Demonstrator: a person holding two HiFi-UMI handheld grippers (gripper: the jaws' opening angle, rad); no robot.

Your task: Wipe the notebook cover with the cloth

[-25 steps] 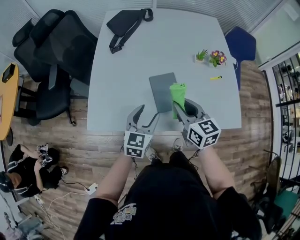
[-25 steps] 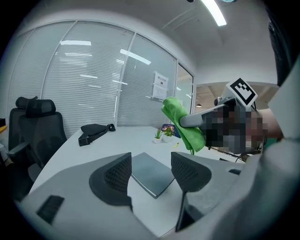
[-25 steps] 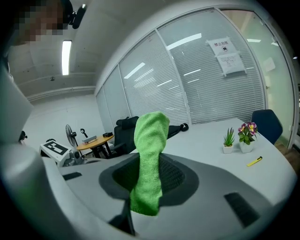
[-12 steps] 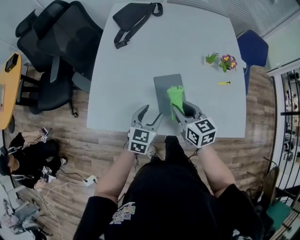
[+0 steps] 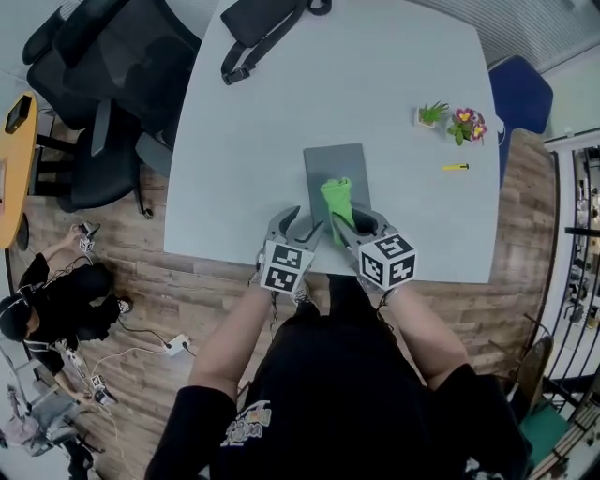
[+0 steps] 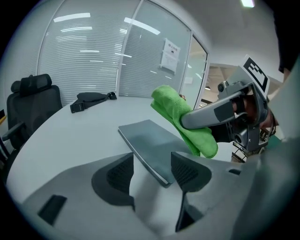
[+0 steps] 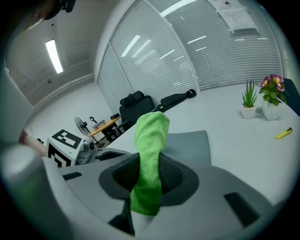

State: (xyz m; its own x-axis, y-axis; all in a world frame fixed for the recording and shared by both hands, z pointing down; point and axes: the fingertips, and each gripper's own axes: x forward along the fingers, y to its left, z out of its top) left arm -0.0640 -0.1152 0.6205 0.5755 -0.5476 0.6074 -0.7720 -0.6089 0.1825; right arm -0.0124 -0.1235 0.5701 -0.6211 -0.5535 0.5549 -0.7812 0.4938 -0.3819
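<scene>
Right hand-held gripper [image 7: 150, 180] clamps cloth [image 7: 151, 140] over notebook [image 5: 336, 169] for wiping; left hand-held gripper [image 6: 152, 165] jaws apart astride corner, probably to steady it.

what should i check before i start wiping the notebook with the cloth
1. Cloth gripped by right hand-held gripper: ok, jaws shut on it.
2. Notebook closed and flat on table: ok.
3. Cloth touching the cover: cannot tell; it hangs over the near end.
4. Left hand-held gripper steadying notebook: not ok; jaws open, near corner between them, ungripped.
5. Potted plants and bag apart from notebook: ok.
</scene>
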